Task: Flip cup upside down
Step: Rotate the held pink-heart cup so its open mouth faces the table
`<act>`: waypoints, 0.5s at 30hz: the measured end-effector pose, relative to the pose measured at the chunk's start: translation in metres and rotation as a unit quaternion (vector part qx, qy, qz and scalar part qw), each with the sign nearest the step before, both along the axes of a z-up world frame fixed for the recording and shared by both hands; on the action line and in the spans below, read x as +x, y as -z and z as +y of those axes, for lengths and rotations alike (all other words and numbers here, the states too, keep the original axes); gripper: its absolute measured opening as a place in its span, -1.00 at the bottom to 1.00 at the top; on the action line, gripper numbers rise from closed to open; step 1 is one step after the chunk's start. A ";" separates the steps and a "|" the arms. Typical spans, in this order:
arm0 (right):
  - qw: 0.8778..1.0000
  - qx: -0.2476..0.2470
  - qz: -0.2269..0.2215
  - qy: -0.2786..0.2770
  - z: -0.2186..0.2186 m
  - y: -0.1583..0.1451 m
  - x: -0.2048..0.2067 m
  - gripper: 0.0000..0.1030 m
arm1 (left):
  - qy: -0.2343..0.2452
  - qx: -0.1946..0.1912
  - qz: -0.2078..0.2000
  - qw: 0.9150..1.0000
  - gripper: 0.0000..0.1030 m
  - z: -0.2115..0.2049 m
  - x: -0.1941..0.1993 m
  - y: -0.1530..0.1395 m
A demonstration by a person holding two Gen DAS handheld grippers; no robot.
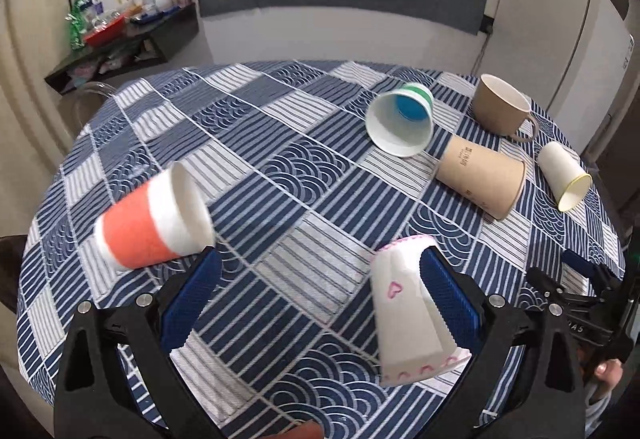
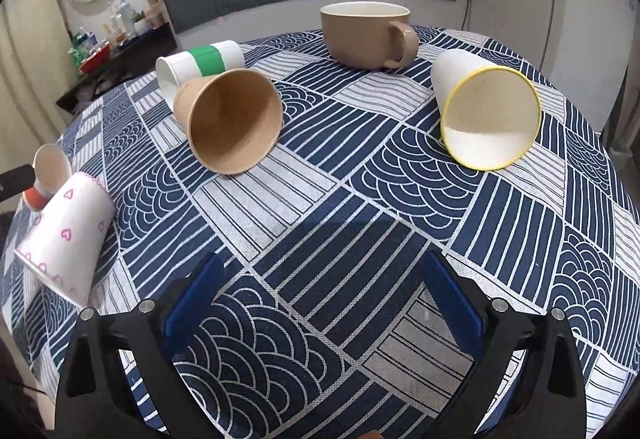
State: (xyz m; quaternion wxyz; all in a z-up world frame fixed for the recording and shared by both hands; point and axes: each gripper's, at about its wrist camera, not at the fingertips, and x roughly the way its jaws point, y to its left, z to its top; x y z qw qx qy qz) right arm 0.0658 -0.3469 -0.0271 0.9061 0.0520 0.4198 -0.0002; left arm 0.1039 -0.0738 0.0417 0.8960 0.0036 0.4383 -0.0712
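The pink-heart paper cup (image 1: 404, 303) is being seen mouth-down and tilted, touching the right finger of the left gripper (image 1: 320, 303), whose jaws are being kept wide apart. The right gripper (image 2: 320, 307) is also being held apart, gripping nothing, above the blue patterned tablecloth (image 2: 344, 223). Farther away, the orange-banded cup (image 1: 148, 227), brown paper cup (image 2: 230, 121), yellow-rimmed cup (image 2: 486, 111) and green-banded cup (image 2: 200, 65) are lying on their sides, with the beige mug (image 2: 366, 35) standing upright behind.

The tablecloth (image 2: 320, 207) is woven cloth and looks a bit rough. The heart cup (image 1: 404, 311) and the brown cup (image 2: 228, 119) are matt paper. The far mug (image 2: 366, 35) looks smooth, like pottery. The gripper pads (image 1: 448, 299) are bumpy blue rubber.
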 end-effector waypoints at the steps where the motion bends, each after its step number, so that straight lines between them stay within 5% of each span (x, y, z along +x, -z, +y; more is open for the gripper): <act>1: 1.000 -0.004 0.002 -0.001 0.002 0.001 0.001 0.87 | 0.003 -0.003 0.009 1.000 0.89 -0.002 0.004 0.002; 15: 1.000 -0.023 0.010 -0.001 0.005 0.002 0.003 0.87 | 0.028 -0.018 0.143 0.989 0.89 -0.034 0.042 0.030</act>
